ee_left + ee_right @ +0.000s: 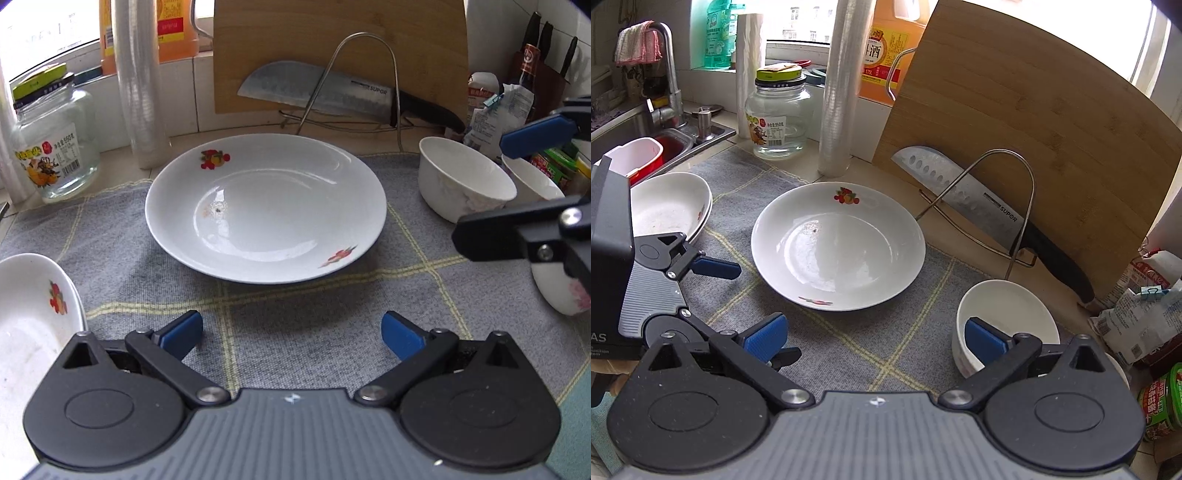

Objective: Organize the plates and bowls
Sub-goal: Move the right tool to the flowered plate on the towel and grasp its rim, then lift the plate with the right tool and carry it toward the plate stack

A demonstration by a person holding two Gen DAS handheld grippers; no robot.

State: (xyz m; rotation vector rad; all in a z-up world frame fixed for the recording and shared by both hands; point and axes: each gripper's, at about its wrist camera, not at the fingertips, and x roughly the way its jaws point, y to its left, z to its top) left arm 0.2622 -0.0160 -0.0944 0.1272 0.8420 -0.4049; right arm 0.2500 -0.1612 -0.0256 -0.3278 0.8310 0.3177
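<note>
Plates and bowls sit on a grey checked mat (303,332) spread over the surface. Nearest, the left gripper (291,332) hovers low over the mat, its blue fingers (183,332) spread wide and empty. The right gripper (873,339) is likewise wide apart, holding nothing, one finger beside a white bowl (1008,314). Beyond lies a large white plate (266,206) with fruit prints; a smaller dish (670,206) lies to its left. Farther back, a cleaver (314,92) rests against an upright cutting board (340,44).

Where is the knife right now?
The knife rests in the wire rack against the cutting board, behind the large plate, in both views.
</note>
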